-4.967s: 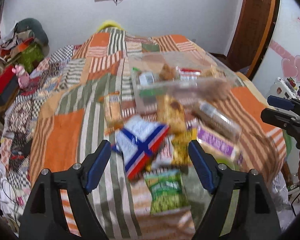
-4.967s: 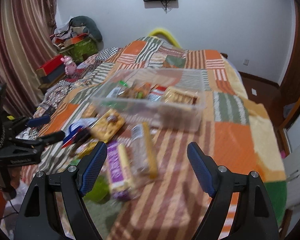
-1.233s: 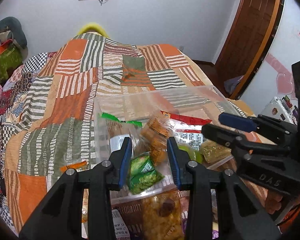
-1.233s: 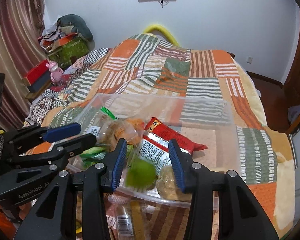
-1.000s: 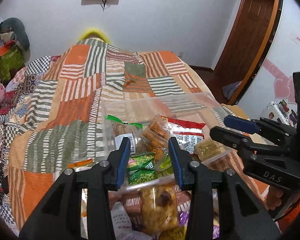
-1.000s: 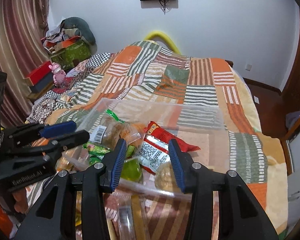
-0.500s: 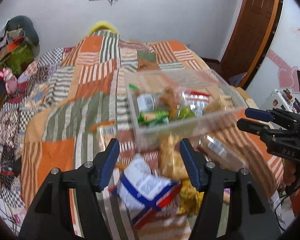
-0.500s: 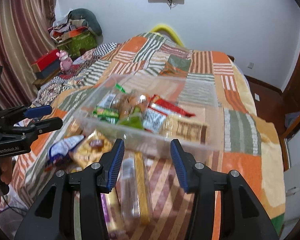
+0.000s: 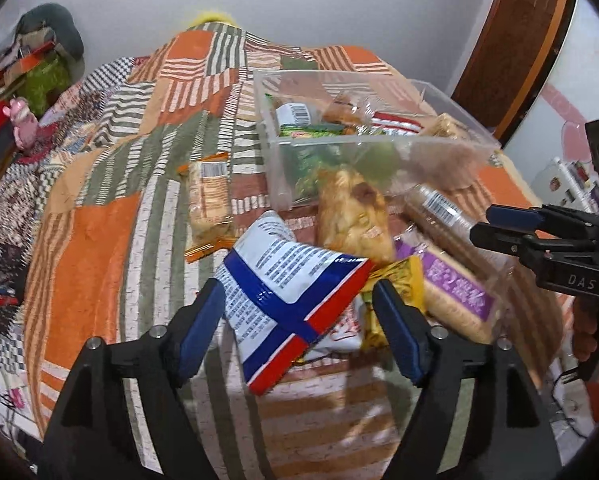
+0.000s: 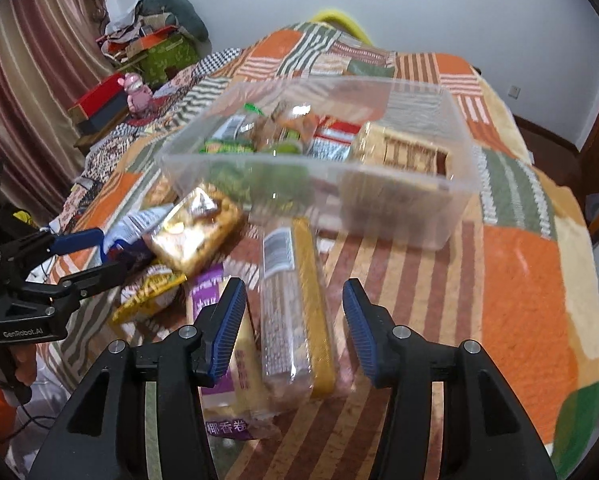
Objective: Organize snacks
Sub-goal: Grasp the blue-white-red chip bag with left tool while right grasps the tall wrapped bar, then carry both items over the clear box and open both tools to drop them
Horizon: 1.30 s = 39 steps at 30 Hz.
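The room is evenly lit by soft, diffuse light, fairly bright on the pale back wall (image 9: 339, 4), with no hard sunbeam anywhere. Faint shadows fall on the patchwork bedspread (image 9: 99, 240) just below the snack pile. The clear plastic bin (image 10: 451, 184) catches milky glare along its walls. Motion blur smears the nearest packets (image 10: 295, 308) and the bin's contents. Both views bulge like a fishbowl, bending the door frame (image 9: 539, 40), and black vignette fills the corners.
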Each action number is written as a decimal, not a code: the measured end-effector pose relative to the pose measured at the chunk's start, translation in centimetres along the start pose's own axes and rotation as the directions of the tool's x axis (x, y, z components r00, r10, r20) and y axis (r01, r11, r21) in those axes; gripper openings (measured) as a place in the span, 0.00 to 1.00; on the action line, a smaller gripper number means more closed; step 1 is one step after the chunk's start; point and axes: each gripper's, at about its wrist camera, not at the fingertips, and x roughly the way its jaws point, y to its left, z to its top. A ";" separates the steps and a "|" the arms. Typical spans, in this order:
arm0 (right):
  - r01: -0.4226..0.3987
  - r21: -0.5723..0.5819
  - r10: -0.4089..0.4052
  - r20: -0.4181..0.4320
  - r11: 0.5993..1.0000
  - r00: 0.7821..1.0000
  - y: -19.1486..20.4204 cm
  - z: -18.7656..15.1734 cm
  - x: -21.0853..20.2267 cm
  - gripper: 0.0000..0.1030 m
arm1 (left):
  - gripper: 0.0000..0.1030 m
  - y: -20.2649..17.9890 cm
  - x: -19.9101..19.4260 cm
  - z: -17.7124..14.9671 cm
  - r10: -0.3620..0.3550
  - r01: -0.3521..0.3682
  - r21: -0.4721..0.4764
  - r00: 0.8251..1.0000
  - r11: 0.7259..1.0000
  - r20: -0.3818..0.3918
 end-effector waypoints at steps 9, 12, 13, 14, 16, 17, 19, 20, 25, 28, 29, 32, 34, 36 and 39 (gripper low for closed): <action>0.003 0.010 -0.003 -0.063 1.000 0.998 -0.2 -0.6 2.3 0.46 | 0.77 2.3 2.8 -0.2 -0.010 0.007 -0.089 0.999 0.996 -0.036; 0.008 0.010 -0.007 -0.070 1.000 0.998 -0.2 -0.6 2.7 0.46 | 0.77 2.7 3.3 0.1 -0.022 0.018 -0.107 0.999 0.994 -0.033; 0.007 0.007 -0.007 -0.070 1.000 0.998 -0.1 -0.5 2.7 0.46 | 0.77 2.6 3.4 0.1 -0.026 0.022 -0.107 0.999 0.994 -0.030; 0.008 0.003 -0.008 -0.070 1.000 0.998 0.0 -0.5 2.8 0.46 | 0.77 2.6 3.6 0.2 -0.027 0.024 -0.107 0.999 0.994 -0.025; 0.013 -0.004 -0.013 -0.072 1.000 0.997 0.2 -0.5 2.9 0.46 | 0.77 2.4 3.8 0.3 -0.031 0.028 -0.105 0.999 0.994 -0.020; 0.016 -0.005 -0.016 -0.071 1.000 0.997 0.2 -0.5 2.8 0.44 | 0.76 2.4 3.9 0.4 -0.038 0.036 -0.108 0.999 0.994 -0.019; 0.016 -0.013 -0.017 -0.069 1.000 0.997 0.3 -0.5 2.8 0.38 | 0.71 2.3 4.0 0.3 -0.050 0.048 -0.113 0.999 0.992 -0.013; 0.019 -0.018 -0.020 -0.068 1.000 0.997 0.4 -0.5 2.8 0.36 | 0.69 2.3 3.9 0.3 -0.053 0.051 -0.110 0.999 0.993 -0.011; 0.020 -0.013 -0.021 -0.062 1.000 0.998 0.2 -0.5 2.6 0.35 | 0.56 2.6 3.6 0.1 -0.052 0.049 -0.125 0.998 0.991 -0.023; 0.015 -0.005 -0.015 -0.059 1.000 0.998 0.2 -0.8 2.3 0.34 | 0.48 3.0 3.1 -0.1 -0.041 0.037 -0.136 0.999 0.990 -0.027; 0.011 -0.003 -0.011 -0.057 1.000 0.998 0.1 -0.9 2.0 0.34 | 0.48 3.1 3.0 -0.2 -0.039 0.035 -0.142 0.999 0.989 -0.029; 0.010 -0.004 -0.010 -0.050 1.000 0.999 0.0 -1.1 1.6 0.33 | 0.46 3.3 2.4 -0.6 -0.032 0.027 -0.150 0.999 0.988 -0.029; 0.010 -0.002 -0.010 -0.045 1.000 0.999 -0.1 -1.2 1.2 0.33 | 0.46 3.2 1.7 -0.9 -0.023 0.020 -0.146 1.000 0.989 -0.021; 0.010 0.002 -0.010 -0.042 1.000 0.999 -0.3 -1.3 0.9 0.33 | 0.46 3.0 0.8 -1.0 -0.012 0.011 -0.138 1.000 0.990 -0.009; 0.013 0.016 -0.013 -0.029 1.000 1.000 -0.7 -1.4 0.2 0.33 | 0.46 2.8 -0.5 -1.1 -0.006 0.008 -0.135 1.000 0.991 0.013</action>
